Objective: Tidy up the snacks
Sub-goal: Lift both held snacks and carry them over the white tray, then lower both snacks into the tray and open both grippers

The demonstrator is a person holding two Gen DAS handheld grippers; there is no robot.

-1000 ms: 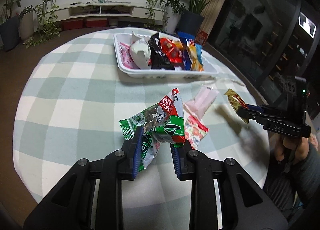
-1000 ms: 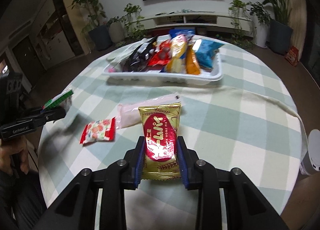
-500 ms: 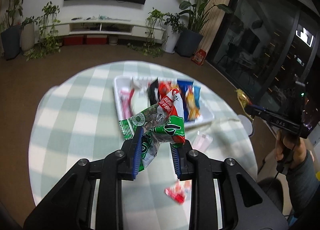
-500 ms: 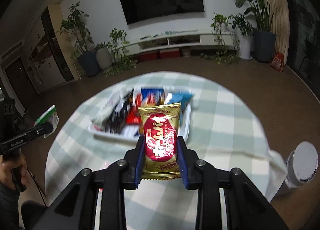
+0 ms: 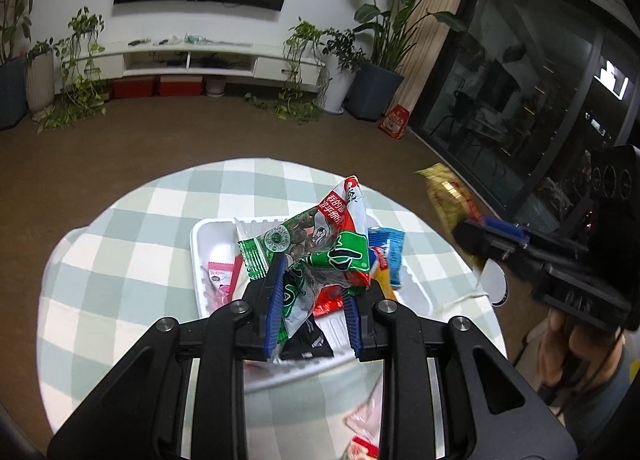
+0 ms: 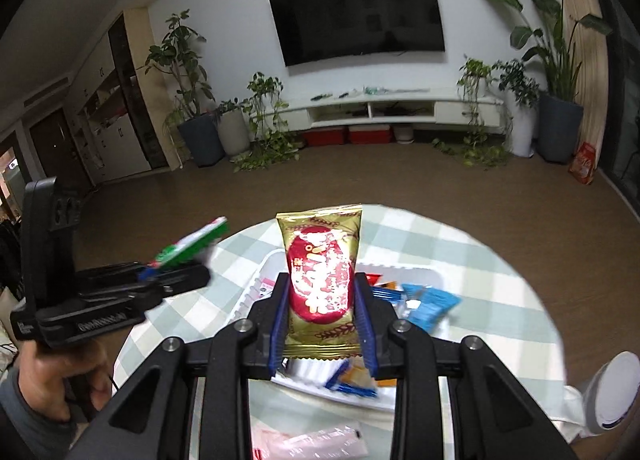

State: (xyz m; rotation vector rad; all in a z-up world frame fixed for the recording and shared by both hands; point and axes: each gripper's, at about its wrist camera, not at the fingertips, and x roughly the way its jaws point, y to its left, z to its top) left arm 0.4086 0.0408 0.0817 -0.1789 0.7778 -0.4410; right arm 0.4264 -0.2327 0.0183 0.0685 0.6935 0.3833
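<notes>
While both claws grip packets, white tray (image 5: 199, 256) rim lies below.

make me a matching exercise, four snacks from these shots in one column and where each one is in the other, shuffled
Things:
1. green packet
2. gold packet
3. blue packet
4. pale pink packet

Places:
A. lying in the white tray
B. held in the right gripper
C. on the tablecloth, outside the tray
D. held in the left gripper

Pairs: 1-D, 2-B, 3-A, 4-C

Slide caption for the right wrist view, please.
Right hand-held gripper holds a gold snack packet above the white tray.
</notes>
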